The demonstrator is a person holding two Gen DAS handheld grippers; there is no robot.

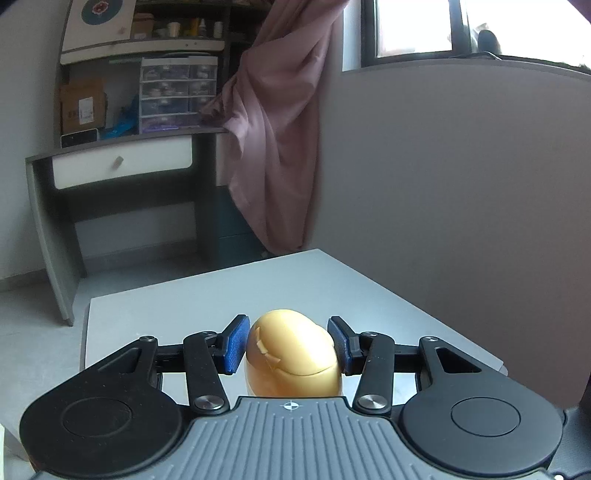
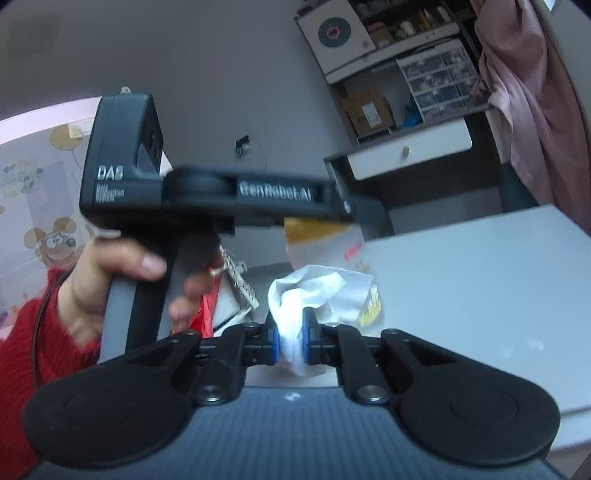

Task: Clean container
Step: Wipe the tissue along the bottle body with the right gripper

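The lower part of the yellow container (image 1: pixel 291 354) is cut off behind the grey body of the left gripper (image 1: pixel 291 345), so where its base ends cannot be told; its domed top carries a few peeling scraps of tape, and it sits clamped between the two blue-padded fingers (image 1: pixel 234 343), raised above the pale grey tabletop (image 1: pixel 332 288). In the right wrist view the right gripper (image 2: pixel 291 341) has its two fingers (image 2: pixel 272 341) clenched on one crumpled white tissue (image 2: pixel 306 291), whose lower end bunches out of sight between the pads. Just past it the same container shows only as a blurred yellow cap (image 2: pixel 301 225) over a pale body with red and yellow print too smeared to read, half hidden by the tissue and by the black left gripper crossing the view. One hand (image 2: pixel 107 273) in a red sleeve (image 2: pixel 22 354) grips that gripper's handle; a toothed white object (image 2: pixel 240 280) and something red behind the hand cannot be made out. The single tabletop runs off to the right. Farther back stand one grey desk (image 1: pixel 122 166) with a white drawer, shelves holding a cardboard box (image 1: pixel 83 107), a clear drawer unit (image 1: pixel 177 96) and small bottles too small to count, then one pink curtain (image 1: pixel 280 140) beside one window (image 1: pixel 413 29).
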